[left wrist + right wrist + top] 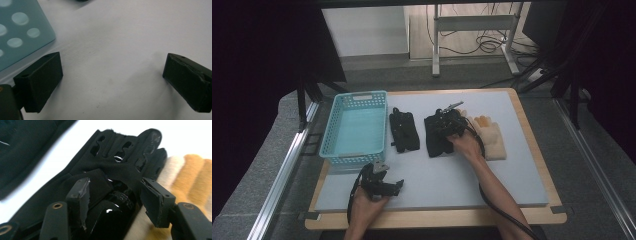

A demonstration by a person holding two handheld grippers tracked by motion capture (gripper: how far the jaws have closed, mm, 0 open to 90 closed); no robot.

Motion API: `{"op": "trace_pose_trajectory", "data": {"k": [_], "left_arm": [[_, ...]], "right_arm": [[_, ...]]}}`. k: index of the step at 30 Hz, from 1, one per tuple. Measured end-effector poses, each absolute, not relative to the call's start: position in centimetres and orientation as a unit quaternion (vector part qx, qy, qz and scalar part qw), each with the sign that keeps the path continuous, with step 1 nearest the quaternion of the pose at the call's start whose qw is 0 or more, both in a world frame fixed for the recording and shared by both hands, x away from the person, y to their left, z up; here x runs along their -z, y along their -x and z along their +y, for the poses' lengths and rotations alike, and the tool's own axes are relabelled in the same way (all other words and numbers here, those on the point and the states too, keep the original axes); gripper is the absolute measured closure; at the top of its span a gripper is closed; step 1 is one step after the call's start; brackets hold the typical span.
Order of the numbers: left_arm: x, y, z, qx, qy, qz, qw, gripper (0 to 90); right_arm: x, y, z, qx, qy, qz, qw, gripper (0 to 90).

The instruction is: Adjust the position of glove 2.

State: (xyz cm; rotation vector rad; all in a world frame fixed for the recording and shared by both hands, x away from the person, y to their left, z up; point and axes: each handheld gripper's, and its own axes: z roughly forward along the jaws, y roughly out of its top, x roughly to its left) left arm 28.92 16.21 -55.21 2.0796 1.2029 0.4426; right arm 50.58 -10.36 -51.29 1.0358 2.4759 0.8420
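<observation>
Right gripper view shows your right claw (113, 197) half open astride the black glove (117, 170), pads not clearly pressing; its cuff is cut off. Beside it lies a cream glove (492, 137). Your left claw (112, 82) gapes empty over the grey counter (437, 175) near the basket (354, 125).
</observation>
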Motion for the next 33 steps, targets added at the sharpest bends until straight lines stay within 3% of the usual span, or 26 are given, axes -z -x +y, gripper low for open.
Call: {"op": "trace_pose_trajectory", "data": {"k": [1,2,8,20,33], "left_arm": [[55.2,-28.9,16.2,-0.17,-0.8,0.463,0.342,3.2],[55.2,-28.9,16.2,-0.17,-0.8,0.463,0.342,3.2],[55.2,-28.9,16.2,-0.17,-0.8,0.463,0.342,3.1],[55.2,-28.9,16.2,-0.17,-0.801,0.463,0.34,3.1],[55.2,-28.9,16.2,-0.17,-0.8,0.463,0.342,3.2]], "right_arm": [[51.3,-50.6,-10.4,-0.295,-0.363,0.868,0.164,42.5],[51.5,-50.7,-10.1,-0.297,-0.362,0.869,0.16,51.8],[52.0,-50.6,-10.6,-0.33,-0.374,0.859,0.118,80.3],[50.0,-49.5,-11.2,-0.362,-0.378,0.846,0.102,83.3],[46.2,-43.3,-13.1,-0.417,-0.346,0.837,0.077,83.2]]}}
